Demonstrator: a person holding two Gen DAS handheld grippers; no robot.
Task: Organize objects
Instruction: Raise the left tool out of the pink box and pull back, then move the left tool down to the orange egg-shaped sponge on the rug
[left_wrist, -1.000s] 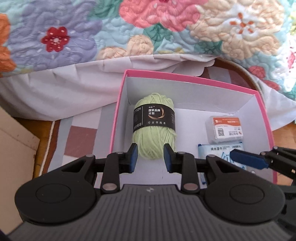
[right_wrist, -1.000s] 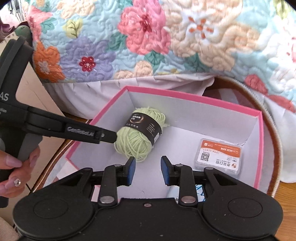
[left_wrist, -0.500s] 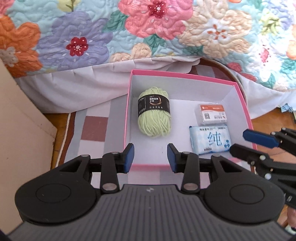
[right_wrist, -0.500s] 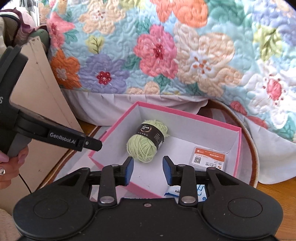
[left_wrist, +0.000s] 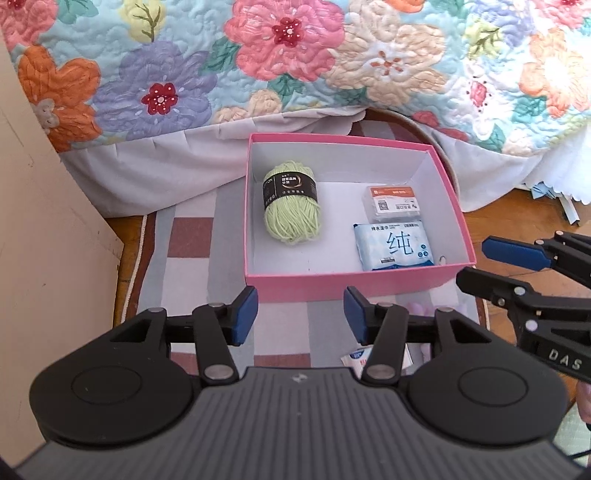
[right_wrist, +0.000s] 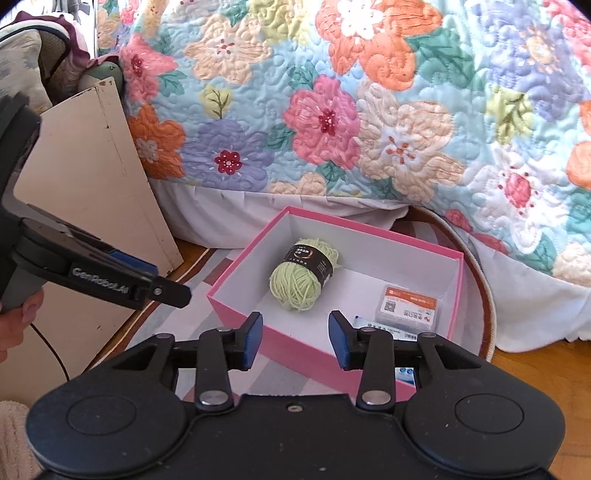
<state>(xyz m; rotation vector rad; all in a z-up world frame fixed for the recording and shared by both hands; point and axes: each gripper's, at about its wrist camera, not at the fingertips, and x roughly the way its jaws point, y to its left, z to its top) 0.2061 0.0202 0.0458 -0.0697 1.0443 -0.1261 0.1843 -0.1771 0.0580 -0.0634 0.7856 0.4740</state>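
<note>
While both tongs gape empty, having just been opening: pale-green yarn ball (left_wrist: 292, 214), black-banded, inside pink box (left_wrist: 354, 286).

A bedroom in a home. A bed fills the back of both views, covered by a quilted bedspread (left_wrist: 332, 66) stitched with large pink, orange, purple and cream flowers, a pale bed skirt (left_wrist: 166, 173) hanging below its edge. The floor is wood (left_wrist: 498, 221), with a round checked rug (left_wrist: 192, 266) lying against the bed. On the rug stands a pink cardboard box (left_wrist: 351, 286) holding household odds: a ball of green yarn (left_wrist: 291, 214) and a pack of wet wipes (left_wrist: 393, 245). A beige cabinet side (right_wrist: 92, 177) stands at the rug's left edge.
</note>
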